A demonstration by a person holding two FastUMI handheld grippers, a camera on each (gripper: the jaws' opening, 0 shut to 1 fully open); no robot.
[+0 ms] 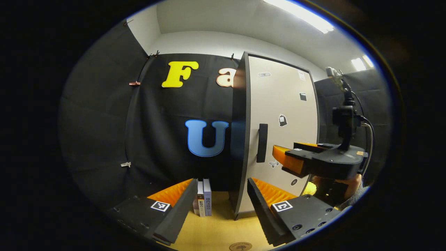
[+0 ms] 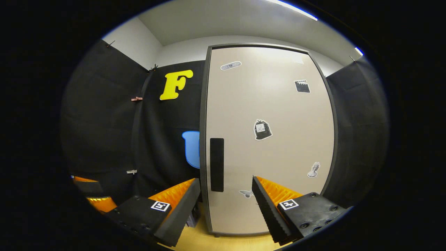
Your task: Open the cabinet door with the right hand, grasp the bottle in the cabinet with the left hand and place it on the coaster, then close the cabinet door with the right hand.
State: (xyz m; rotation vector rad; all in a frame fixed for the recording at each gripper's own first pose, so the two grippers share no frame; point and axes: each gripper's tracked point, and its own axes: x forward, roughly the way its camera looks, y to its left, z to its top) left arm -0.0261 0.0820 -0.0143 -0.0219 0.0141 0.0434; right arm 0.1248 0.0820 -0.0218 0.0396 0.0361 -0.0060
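1. Cabinet (image 2: 268,139) stands upright on the wooden surface (image 1: 216,226), against the black cloth wall. Door (image 1: 282,129) is closed, with stickers scattered over its pale face.
2. Handle (image 2: 216,164), a dark vertical bar, sits near the door's left edge, about mid-height.
3. Right hand-held gripper (image 2: 225,205): released, fingers spread wide and holding nothing. It hangs in front of the door's lower part; the handle shows in the gap between the fingers, whether touching or apart I cannot tell. In the left gripper view it (image 1: 278,160) floats just right of the handle, a hand (image 1: 348,184) gripping it from beneath.
4. Left hand-held gripper (image 1: 221,209): released too, nothing between its fingers, low over the surface, left of the cabinet.
5. Books (image 1: 204,197) stand upright beside the cabinet's left side.
6. Coaster (image 1: 240,246), round, lies flat on the surface near the left gripper.
7. Bottle: hidden behind the closed door.
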